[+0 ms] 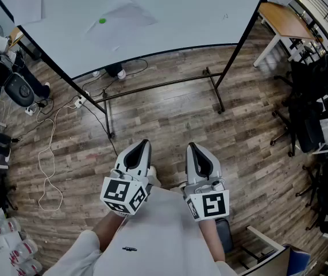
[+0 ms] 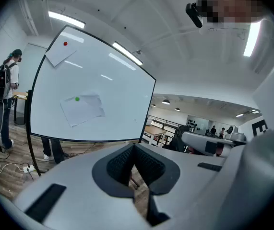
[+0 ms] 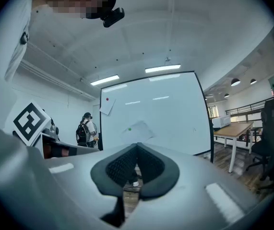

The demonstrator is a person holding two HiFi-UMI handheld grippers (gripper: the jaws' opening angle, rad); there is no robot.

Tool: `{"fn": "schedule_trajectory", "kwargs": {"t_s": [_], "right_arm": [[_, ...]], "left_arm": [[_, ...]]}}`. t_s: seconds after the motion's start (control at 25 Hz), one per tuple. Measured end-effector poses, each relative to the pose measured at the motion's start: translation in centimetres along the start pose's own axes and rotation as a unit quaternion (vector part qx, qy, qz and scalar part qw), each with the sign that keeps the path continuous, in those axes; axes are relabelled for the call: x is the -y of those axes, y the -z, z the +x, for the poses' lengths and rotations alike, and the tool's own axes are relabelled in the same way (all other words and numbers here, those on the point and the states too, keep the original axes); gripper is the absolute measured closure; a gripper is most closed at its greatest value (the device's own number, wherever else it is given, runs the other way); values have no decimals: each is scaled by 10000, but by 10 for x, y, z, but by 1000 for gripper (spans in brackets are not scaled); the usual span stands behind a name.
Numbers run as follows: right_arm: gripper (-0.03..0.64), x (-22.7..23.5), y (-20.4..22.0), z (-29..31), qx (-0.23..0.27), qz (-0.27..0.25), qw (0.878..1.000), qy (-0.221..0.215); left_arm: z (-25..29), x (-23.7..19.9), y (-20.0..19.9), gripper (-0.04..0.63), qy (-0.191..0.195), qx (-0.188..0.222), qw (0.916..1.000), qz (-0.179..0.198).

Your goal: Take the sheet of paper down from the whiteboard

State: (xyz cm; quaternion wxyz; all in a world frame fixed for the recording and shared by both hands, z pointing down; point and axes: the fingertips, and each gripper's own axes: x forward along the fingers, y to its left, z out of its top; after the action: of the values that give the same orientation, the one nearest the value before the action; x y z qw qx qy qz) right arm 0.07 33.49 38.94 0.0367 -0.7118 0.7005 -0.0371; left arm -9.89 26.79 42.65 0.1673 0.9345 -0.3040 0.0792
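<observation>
Bright, even indoor light comes from ceiling strip lamps (image 2: 66, 19), which leave pale streaks of glare on the whiteboard (image 2: 122, 104). Both gripper views bend strongly at their edges, with black corners and blurred foregrounds.

Ahead of me the whiteboard (image 1: 209, 16) stands on its frame, with the sheet of paper (image 1: 120, 20) on its middle and a second sheet (image 1: 29, 2) at its upper left corner. My left gripper (image 1: 139, 152) and right gripper (image 1: 200, 156) sit side by side, well short of the board. A table (image 1: 287, 19) stands off the board's right end, and cables (image 1: 49, 154) lie on the floor to my left.
</observation>
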Motion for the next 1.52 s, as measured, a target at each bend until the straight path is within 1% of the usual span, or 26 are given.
{"fn": "schedule_trajectory", "kwargs": {"t_s": [0.28, 0.52, 0.64, 0.88, 1.08, 1.16, 1.24, 1.32, 1.4, 1.52], "right_arm": [[609, -15, 2, 35, -58, -33, 9999, -116], [609, -20, 7, 75, 11, 162, 9999, 12], [609, -28, 12, 96, 7, 169, 9999, 17], [607, -52, 16, 135, 92, 93, 9995, -287], [607, -57, 19, 170, -21, 127, 9991, -396], [607, -55, 17, 183, -46, 21, 9989, -460], [607, -49, 14, 197, -25, -155, 9986, -505], [607, -42, 10, 213, 55, -219, 9982, -547], [607, -39, 10, 236, 141, -166, 9978, -620], [607, -31, 10, 280, 221, 63, 9967, -777]], "left_arm": [[-2, -35, -12, 596, -118, 130, 9998, -88], [10, -76, -19, 595, -147, 197, 9994, -223], [17, -97, -23, 596, -129, 184, 9994, -253], [28, -140, -33, 596, -186, 124, 9990, -389], [42, -161, -40, 595, -148, 64, 9987, -475], [49, -164, -42, 596, -170, 37, 9985, -527], [58, -169, -44, 595, -225, 38, 9979, -607], [70, -177, -49, 596, -293, 69, 9973, -667], [81, -192, -58, 595, -407, 102, 9970, -650], [100, -213, -78, 596, -638, 160, 9959, -626]]}}
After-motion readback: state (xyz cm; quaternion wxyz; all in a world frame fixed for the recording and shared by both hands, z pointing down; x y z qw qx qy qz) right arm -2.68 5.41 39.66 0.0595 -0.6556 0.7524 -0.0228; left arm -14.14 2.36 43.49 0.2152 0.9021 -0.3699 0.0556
